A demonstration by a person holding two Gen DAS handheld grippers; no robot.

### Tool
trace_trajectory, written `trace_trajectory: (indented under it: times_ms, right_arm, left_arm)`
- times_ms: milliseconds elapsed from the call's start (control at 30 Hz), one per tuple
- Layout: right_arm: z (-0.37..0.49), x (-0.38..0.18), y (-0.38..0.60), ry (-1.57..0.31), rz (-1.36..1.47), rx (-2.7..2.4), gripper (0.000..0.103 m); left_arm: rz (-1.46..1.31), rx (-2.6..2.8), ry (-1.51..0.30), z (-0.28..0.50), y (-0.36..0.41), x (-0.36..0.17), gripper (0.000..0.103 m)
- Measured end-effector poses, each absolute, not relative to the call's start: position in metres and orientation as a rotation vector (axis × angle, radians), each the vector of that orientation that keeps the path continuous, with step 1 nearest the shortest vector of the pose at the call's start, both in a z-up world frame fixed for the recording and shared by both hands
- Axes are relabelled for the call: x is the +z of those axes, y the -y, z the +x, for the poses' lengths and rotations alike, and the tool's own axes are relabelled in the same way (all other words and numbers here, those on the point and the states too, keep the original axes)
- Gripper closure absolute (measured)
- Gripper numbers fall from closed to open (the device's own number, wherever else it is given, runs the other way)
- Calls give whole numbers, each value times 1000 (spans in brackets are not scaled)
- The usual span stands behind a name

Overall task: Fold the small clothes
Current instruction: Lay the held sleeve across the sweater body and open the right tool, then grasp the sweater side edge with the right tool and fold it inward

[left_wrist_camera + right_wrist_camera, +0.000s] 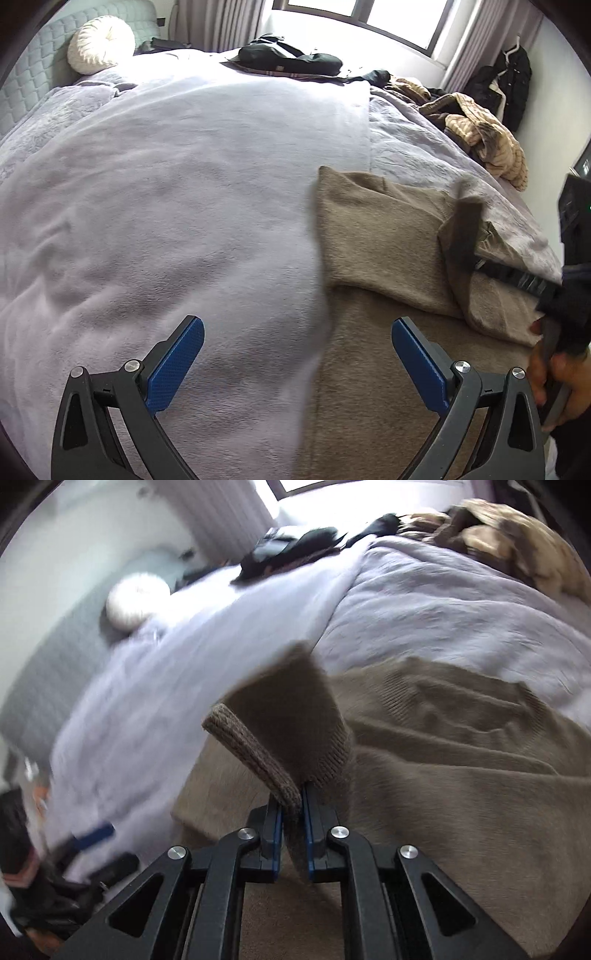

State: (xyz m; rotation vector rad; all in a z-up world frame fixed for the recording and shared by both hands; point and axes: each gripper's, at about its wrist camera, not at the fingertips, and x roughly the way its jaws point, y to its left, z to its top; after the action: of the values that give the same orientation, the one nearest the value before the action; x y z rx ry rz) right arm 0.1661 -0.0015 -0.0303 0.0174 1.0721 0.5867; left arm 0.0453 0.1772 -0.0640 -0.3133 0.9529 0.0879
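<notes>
- The brown sweater point(380, 236) lies spread on the lilac blanket point(166, 184) of the bed, toward the bed's near right side, with part of it already doubled over on itself.
- The right gripper point(292, 805) has its jaws clamped on the ribbed cuff point(251, 753) of the sleeve; the knit is pinched flat between the blue pads, and the sleeve rises up and away from the jaws toward the middle of the bed.
- So the sleeve's long axis runs straight ahead of the right jaws, leaning a little left (the fisheye bends it, so take the lean loosely), with the sweater's body lying to its right and below.
- The left gripper point(297, 354) hangs with its jaws wide apart and nothing between them, over the seam where blanket meets sweater.
- From the left wrist view the sweater sits to the right of the left jaws and ahead; the left pad is over bare blanket, the right pad over brown knit.
- My read: the right hand is the nearer and the only one engaged, and the coming move looks like carrying the sleeve across the body.
- The left would need to slide rightward to pin or catch an edge.
- A beige jacket point(487, 147) and dark clothes point(291, 57) lie well apart, at the far side.
</notes>
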Motion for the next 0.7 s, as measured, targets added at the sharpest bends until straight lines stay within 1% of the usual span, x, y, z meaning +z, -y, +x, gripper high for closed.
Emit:
trace_trajectory:
  times_ms: [33,67,100,167,267,367,500,600,700]
  right_arm:
    - [160,-35,-3,-1087,-16,591,50]
    - [157,-37,-8,-1093,-37,594,41]
    - [153,-38,-8,-1091,-39,598,34]
    - [148,-36,1,-1094,11,599,34]
    - [142,-39,45,-1114,161,558,34]
    - [124,-44,124,-1123,400,491,34]
    - [92,-60,220,-1109,719,360,34]
    - [77,-75,262,-1095,873,260,34]
    - [73,-86,284,-1049,990,220,34]
  left_arm:
    - [-314,87,-956,46,-178,-65,1]
    - [-314,83,-958,47,-178,-65,1]
    - [-314,77,-961,48,-177,-66,1]
    - [-317,60,-971,51,-174,-66,1]
    - [-345,28,-983,61,-167,-68,1]
    - [-366,-8,-992,72,-155,-68,1]
    - [-320,-32,-971,90,-136,-61,1]
    - [-269,-33,-956,111,-125,-59,1]
    - [-276,-50,-995,135,-120,-66,1]
